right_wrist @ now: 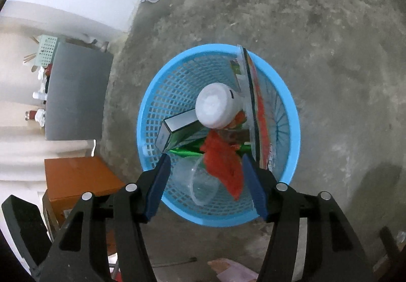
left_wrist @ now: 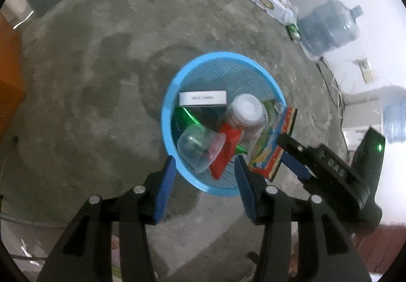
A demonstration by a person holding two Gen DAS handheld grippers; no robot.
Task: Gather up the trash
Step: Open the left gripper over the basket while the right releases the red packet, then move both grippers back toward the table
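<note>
**Q:** How do your two tongs stand?

**A:** My left gripper (left_wrist: 204,175) has its blue pads apart, nothing pressed between them. My right gripper (right_wrist: 205,175) is likewise parted and grips nothing. Both point steeply down at the blue basket (left_wrist: 167,114), which stands on the grey concrete floor (left_wrist: 88,66).

**Q:** What lies just beyond the left pads?

**A:** Between their tips, inside the basket, a clear plastic cup (left_wrist: 195,147) lies on its side, touching a red wrapper (left_wrist: 225,152). Past these come a green foil wrapper (left_wrist: 185,116), a white-lidded jar (left_wrist: 246,109) and, farthest, a white box (left_wrist: 203,98). Right of the right pad, a colourful flat carton (left_wrist: 269,144) leans over the rim; the tip of my right gripper is at its outer edge, contact uncertain.

**Q:** And from the right tongs?

**A:** The red wrapper (right_wrist: 223,165) and the clear cup (right_wrist: 200,185) sit between my pads, the jar (right_wrist: 215,106) beyond, the flat carton (right_wrist: 256,109) upright along the basket's right wall (right_wrist: 291,109).

**Q:** Farther out?

**A:** Far beyond the left gripper, to the right, a large blue water jug (left_wrist: 327,25) lies by the white wall. Left of my right gripper is an orange cabinet (right_wrist: 76,177).
</note>
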